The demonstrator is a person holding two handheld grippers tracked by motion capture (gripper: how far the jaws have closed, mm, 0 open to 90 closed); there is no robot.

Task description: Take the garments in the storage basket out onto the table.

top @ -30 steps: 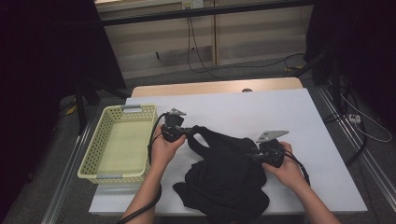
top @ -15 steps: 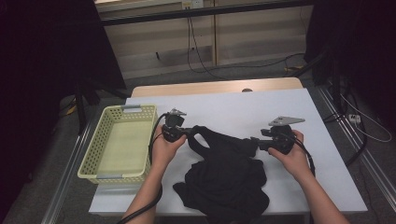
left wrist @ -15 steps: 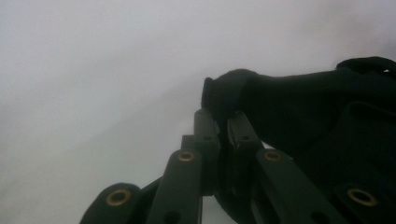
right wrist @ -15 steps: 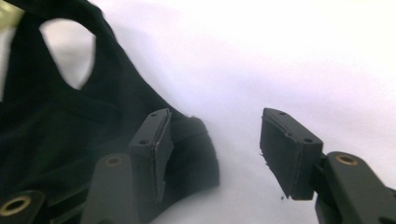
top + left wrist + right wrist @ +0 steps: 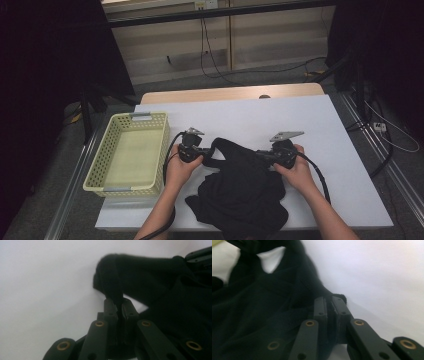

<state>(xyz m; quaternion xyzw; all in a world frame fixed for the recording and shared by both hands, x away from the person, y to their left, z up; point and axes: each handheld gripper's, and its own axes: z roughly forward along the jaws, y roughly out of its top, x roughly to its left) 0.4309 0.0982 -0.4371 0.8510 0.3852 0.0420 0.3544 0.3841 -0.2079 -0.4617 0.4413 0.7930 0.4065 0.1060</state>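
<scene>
A black, soft fabric garment (image 5: pixel 240 192) lies crumpled on the white tabletop, near its front edge, its bulk bunched in loose folds. Its upper edge is stretched sideways, pulled taut at two corners, with a strap-like loop (image 5: pixel 110 282) standing out at the left corner. The lower portion droops in a rumpled heap toward the table's edge.

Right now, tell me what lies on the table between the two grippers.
In the high view, the black garment spans the stretch between the left gripper and the right gripper; each is clamped on an edge of it.
</scene>
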